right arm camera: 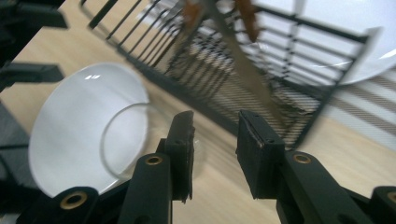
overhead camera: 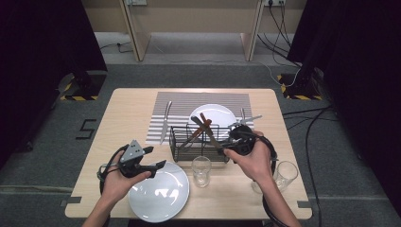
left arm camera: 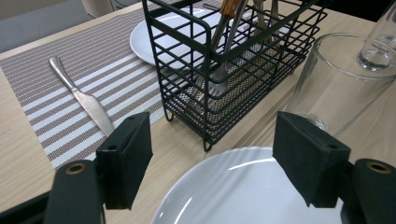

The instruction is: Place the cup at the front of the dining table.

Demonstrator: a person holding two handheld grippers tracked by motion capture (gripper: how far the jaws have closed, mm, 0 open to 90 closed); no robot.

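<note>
We are seeing the wooden table (overhead camera: 127,101) first, with a striped placemat (overhead camera: 179,106) lying at its far middle and a white plate (overhead camera: 220,113) resting on the mat. A second plate (overhead camera: 158,196) is sitting at the near edge, under our left gripper (overhead camera: 158,157), whose jaws are standing wide apart with nothing between them. The black wire caddy (overhead camera: 182,144) is standing between the two plates and is holding several pieces of cutlery; a knife with a brown handle (overhead camera: 210,132) is leaning inside it. Our right gripper (overhead camera: 226,147) is hovering at the caddy's right end, its jaws partly open and gripping nothing. A glass (overhead camera: 201,170) is standing just before the caddy, and a table knife (overhead camera: 165,120) is lying on the mat
</note>
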